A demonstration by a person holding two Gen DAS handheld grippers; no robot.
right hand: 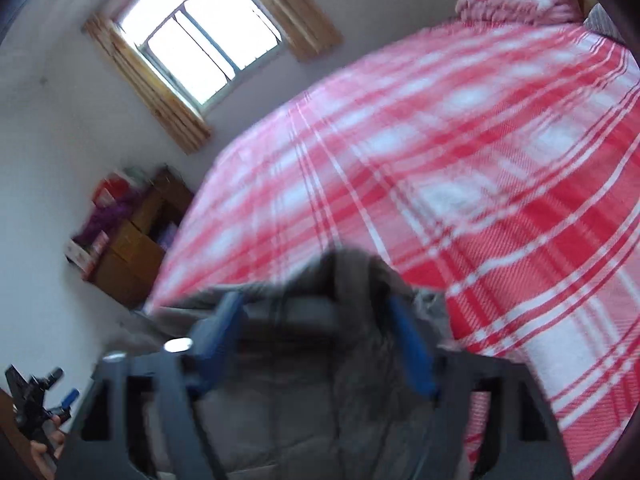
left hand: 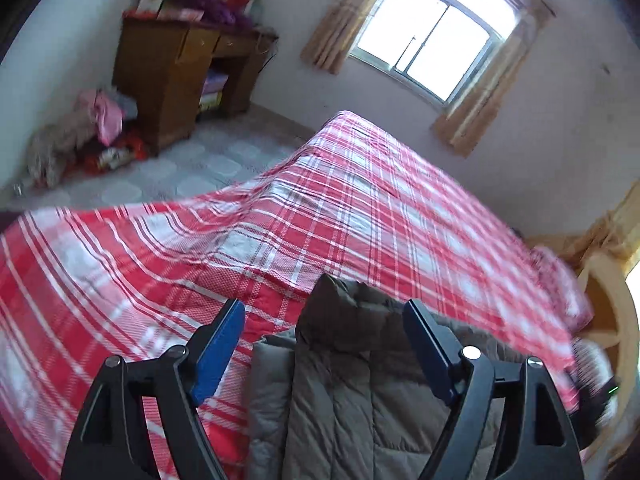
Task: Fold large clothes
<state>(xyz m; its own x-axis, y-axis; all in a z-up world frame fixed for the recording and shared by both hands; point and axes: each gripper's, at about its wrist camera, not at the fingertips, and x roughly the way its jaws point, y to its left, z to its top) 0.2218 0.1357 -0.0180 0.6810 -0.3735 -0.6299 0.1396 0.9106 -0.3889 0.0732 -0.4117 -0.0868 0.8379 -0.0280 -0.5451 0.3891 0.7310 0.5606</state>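
A grey-brown quilted puffer jacket [left hand: 340, 392] lies on the red and white plaid bedcover [left hand: 280, 216], near the bed's front edge. My left gripper [left hand: 324, 312] is open, its blue-padded fingers [left hand: 218, 352] standing wide apart over the jacket's upper part, with a raised fold of it between them. In the blurred right wrist view, my right gripper [right hand: 316, 308] is also open, its blue fingers [right hand: 408, 344] straddling a bunched part of the same jacket [right hand: 280, 408]. The left gripper also shows in the right wrist view [right hand: 36, 400] at the lower left.
A wooden desk [left hand: 176, 80] piled with boxes stands against the far wall, with clothes and bags [left hand: 92, 136] on the floor beside it. A curtained window [left hand: 432, 36] is beyond the bed. A rolled pink quilt [right hand: 516, 0] lies at the bed's head.
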